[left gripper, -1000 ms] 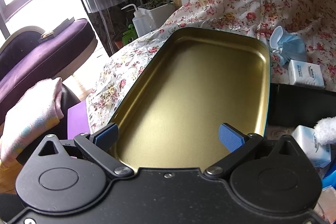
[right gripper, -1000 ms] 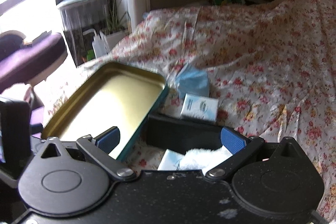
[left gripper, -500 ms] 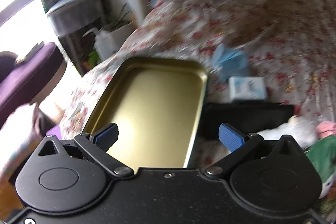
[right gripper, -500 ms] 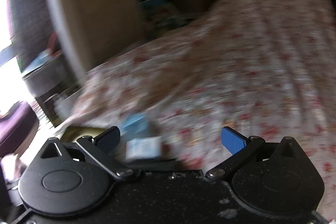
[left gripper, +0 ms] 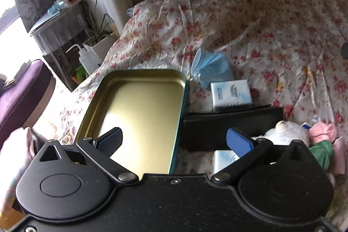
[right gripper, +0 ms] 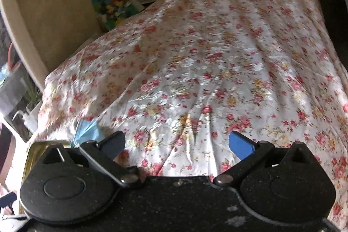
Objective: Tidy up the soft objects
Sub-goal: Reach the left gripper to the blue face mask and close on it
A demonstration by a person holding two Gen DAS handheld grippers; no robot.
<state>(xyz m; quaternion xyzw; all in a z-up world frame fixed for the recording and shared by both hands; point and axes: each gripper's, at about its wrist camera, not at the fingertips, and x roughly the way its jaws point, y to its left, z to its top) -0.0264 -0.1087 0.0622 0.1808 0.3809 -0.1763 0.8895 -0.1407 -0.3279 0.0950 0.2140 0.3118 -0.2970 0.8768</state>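
In the left wrist view my left gripper is open and empty, above the near end of an empty gold tin tray on the floral bed. Right of the tray stands a black box. Behind it lie a blue face mask and a white tissue pack. A white plush toy, a pink and green soft toy and a second tissue pack lie at the near right. My right gripper is open and empty over bare bedspread; the mask and the tray's corner show at its left.
The floral bedspread stretches far ahead. A purple chair, a round side table, a potted plant and a squeeze bottle stand left of the bed. A box of colourful toys sits by the wall.
Both grippers have risen and pulled back. The left view now takes in the tray, box and toys from higher. The right gripper swung right and up, away from the tray, toward open bedspread.
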